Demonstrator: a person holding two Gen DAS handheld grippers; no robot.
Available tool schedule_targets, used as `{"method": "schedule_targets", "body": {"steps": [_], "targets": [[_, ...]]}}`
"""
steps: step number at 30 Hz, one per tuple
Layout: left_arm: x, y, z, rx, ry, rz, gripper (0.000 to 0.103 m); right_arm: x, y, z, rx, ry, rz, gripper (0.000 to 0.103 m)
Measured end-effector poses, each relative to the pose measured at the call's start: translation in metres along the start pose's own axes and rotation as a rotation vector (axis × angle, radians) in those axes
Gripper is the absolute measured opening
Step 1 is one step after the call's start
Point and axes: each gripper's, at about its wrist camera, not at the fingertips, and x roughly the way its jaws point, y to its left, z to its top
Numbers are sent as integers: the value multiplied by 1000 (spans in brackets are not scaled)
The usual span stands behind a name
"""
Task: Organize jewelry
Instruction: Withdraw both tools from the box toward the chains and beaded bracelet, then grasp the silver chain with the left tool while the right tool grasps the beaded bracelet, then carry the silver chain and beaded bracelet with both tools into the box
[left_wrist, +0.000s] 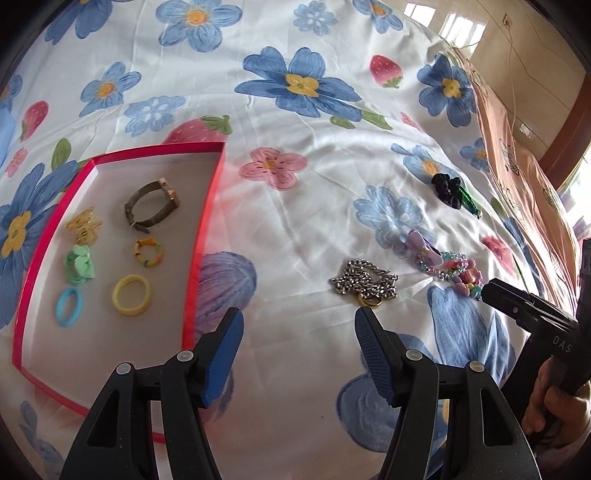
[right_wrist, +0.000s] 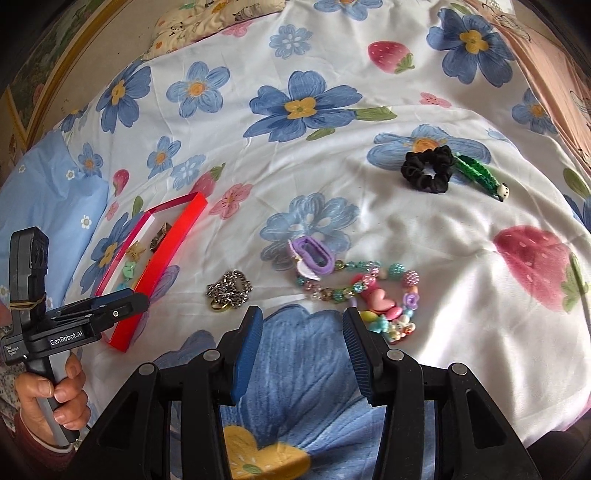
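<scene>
Left wrist view: we see both jaws apart and empty, silver chain (left_wrist: 364, 282) loose on the bed, right of the red tray (left_wrist: 207, 206). Risk: chain probably tangles with beaded necklace (right_wrist: 369, 295) nearby.

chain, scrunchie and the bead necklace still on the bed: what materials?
Chain: looks like metal, shiny silver links, a gold-coloured ring at one end. Scrunchie: matte black gathered fabric, probably over elastic. Bead necklace: likely plastic or acrylic, glossy pastel beads, some translucent.
</scene>
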Motion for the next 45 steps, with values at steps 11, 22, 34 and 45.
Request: {"method": "schedule_targets", "body": {"steps": [11, 22, 34, 45], "targets": [[36, -23, 23, 44, 39, -35, 62, 2, -36, 12, 30, -2, -79, 46], [101, -36, 45, 72, 130, -64, 61, 43, -58, 24, 19, 107, -153, 22], [88, -40, 35, 134, 80, -81, 10, 31, -31, 25, -6, 59, -35, 12], [11, 2, 23, 31, -40, -98, 10, 5, 23, 43, -65, -13, 85, 12]]}}
